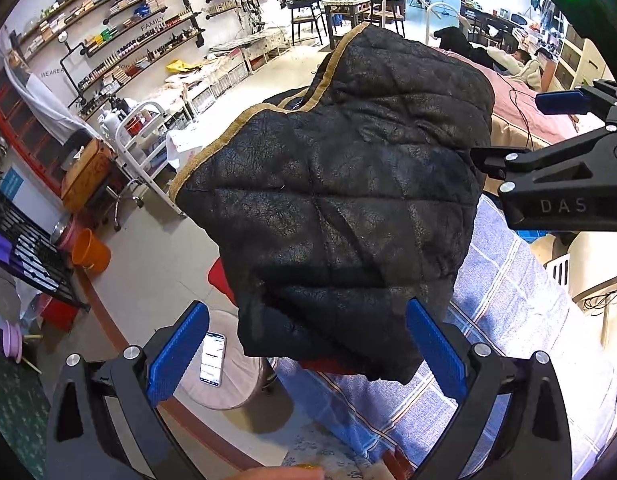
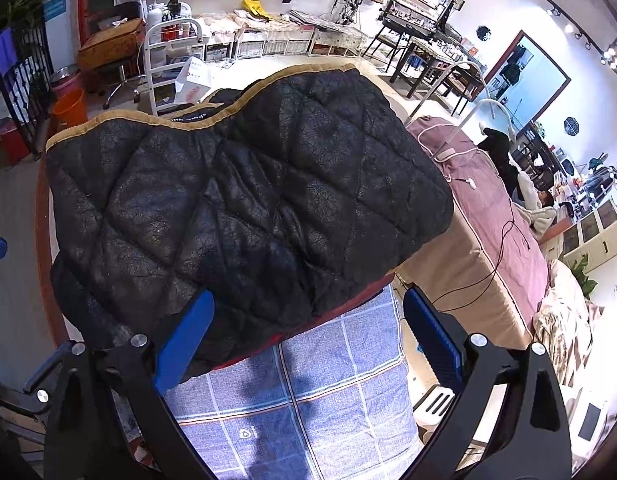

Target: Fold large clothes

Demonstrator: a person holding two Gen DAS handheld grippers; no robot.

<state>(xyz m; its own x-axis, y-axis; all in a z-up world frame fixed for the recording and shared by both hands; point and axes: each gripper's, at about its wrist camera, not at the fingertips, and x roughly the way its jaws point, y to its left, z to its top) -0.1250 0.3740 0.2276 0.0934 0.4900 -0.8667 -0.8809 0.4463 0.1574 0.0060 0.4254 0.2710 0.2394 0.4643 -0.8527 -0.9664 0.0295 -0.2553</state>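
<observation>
The black quilted jacket (image 1: 340, 184) is lying in a compact bundle on the blue checked sheet (image 1: 508, 320) of a bed, its tan trimmed edge (image 1: 212, 148) turned toward the far side. It is looking already folded over on itself, with a red layer peeking out beneath its near edge, so the folding is judged to be far along; what is remaining is probably a last tidying or pressing flat, though how neat the hidden far side is cannot be told.

The left hand-held gripper (image 1: 308, 356) is hovering at the near edge of the jacket with its blue pads (image 1: 176, 356) spread wide apart, holding nothing; whether the right-hand pad is brushing the fabric cannot be told. The right hand-held gripper (image 2: 308, 344) is likewise standing wide open over the sheet, its left pad lying in front of the jacket's near corner, gripping nothing. Seen from the left camera, it is hanging just beside the jacket's right side
</observation>
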